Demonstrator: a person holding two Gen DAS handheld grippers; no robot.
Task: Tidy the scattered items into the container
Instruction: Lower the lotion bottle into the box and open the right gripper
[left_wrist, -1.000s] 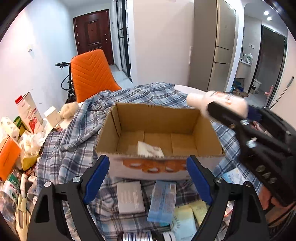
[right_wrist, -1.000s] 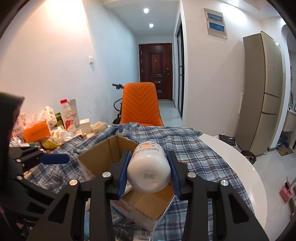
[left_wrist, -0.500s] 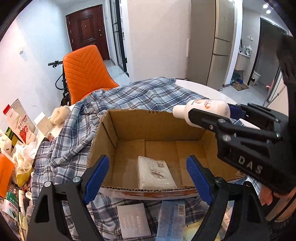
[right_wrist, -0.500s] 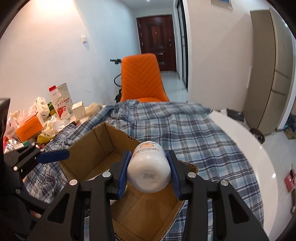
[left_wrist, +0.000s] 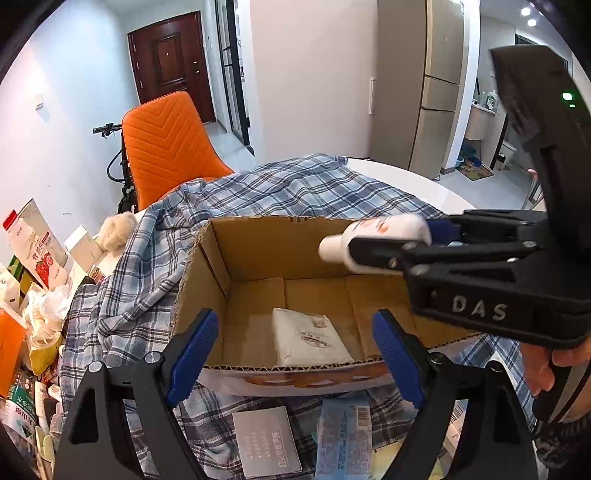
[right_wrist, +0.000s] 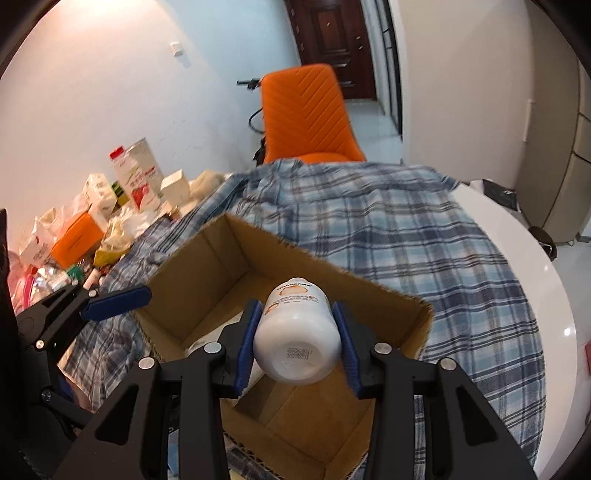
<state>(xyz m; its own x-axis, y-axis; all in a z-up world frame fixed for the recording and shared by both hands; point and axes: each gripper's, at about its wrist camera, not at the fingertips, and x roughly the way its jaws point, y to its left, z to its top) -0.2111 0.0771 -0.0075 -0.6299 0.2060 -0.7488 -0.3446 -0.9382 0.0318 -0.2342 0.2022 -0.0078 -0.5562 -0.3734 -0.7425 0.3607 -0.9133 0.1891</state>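
Note:
An open cardboard box (left_wrist: 258, 251) (right_wrist: 221, 258) sits on a blue plaid cloth. A white paper packet (left_wrist: 310, 339) lies flat on the box floor. My right gripper (right_wrist: 297, 332) is shut on a white bottle (right_wrist: 295, 332) (left_wrist: 384, 236) with an orange label, held tilted downward above the box's right half. In the left wrist view that gripper reaches in from the right over the box's rim. My left gripper (left_wrist: 295, 350) stands open with nothing between its fingers, hovering at the box's near wall. A grey card (left_wrist: 266, 439) and a blue packet (left_wrist: 343, 432) lie on the cloth in front of the box.
An orange chair (left_wrist: 166, 147) (right_wrist: 306, 114) stands behind the round white table (right_wrist: 546, 295). A heap of cartons, bags and small bottles (left_wrist: 33, 288) (right_wrist: 92, 229) crowds the table's left side by the wall. A person's hand (left_wrist: 550, 365) grips the right tool.
The right gripper has carried the bottle forward and tipped it downward over the box opening. The left gripper has drawn closer to the box, so more of its floor and the packet show.

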